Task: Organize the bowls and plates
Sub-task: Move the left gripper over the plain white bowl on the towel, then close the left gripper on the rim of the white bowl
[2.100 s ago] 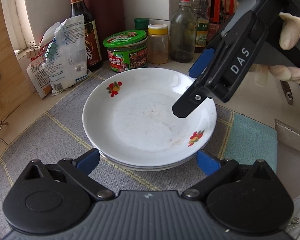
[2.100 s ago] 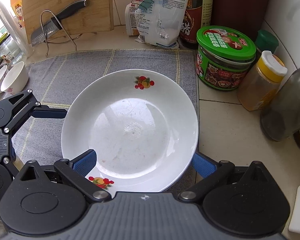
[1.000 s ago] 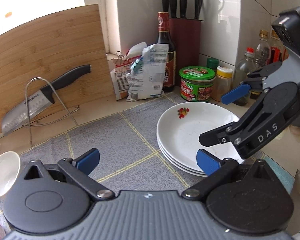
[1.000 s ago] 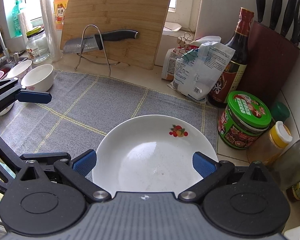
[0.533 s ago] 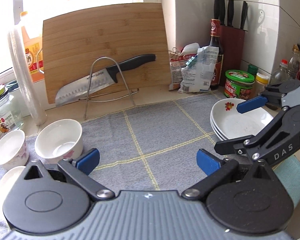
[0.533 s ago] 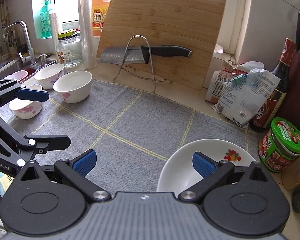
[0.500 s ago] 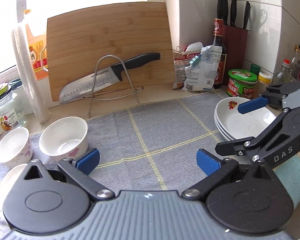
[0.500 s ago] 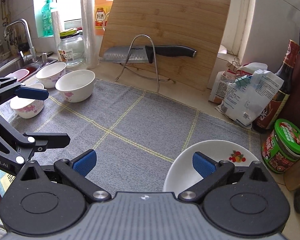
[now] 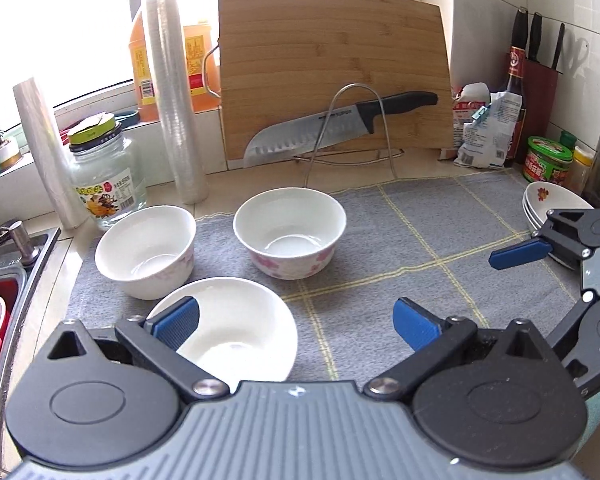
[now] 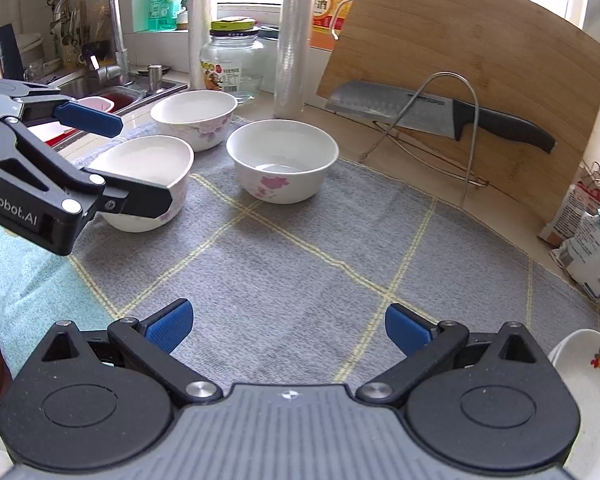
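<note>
1. A grey mat [image 9: 400, 240] is covering the desk, cushioning the dishes;
2. Stacked plates [image 9: 548, 204] are sitting at its right edge, apparently sorted;
3. Three bowls [image 9: 290, 232] are waiting apart at left, unstacked;
4. The left gripper [image 9: 296, 320] and right gripper [image 10: 286, 326] are hovering, jaws wide, empty.

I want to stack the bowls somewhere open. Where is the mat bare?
The grey mat is bare between the three bowls and the plate stack, in front of the knife stand. The left end by the sink is crowded.
</note>
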Action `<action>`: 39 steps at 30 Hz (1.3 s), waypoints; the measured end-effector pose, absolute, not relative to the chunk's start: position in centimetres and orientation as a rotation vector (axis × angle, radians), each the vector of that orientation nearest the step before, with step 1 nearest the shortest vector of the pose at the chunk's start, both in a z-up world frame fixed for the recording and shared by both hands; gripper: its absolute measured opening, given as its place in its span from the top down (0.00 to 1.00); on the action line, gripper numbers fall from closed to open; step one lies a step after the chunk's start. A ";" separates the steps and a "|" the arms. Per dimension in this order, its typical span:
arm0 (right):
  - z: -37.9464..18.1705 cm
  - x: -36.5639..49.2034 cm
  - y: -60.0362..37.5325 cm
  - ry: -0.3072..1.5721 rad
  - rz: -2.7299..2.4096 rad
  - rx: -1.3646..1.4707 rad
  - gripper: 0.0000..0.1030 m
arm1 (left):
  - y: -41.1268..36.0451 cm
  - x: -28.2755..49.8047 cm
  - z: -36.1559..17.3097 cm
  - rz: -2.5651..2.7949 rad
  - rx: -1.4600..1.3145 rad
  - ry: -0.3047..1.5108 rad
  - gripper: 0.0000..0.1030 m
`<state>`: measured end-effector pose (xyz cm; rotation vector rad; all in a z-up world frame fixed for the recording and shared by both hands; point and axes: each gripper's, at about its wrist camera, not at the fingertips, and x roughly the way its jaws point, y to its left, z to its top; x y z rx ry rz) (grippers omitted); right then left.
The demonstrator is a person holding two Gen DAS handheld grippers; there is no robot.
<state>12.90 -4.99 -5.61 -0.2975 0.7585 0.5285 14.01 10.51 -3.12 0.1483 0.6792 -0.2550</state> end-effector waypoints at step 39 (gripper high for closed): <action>-10.2 12.2 5.2 0.747 0.664 -0.283 0.00 | 19.9 18.1 -5.9 -0.305 0.105 0.757 0.01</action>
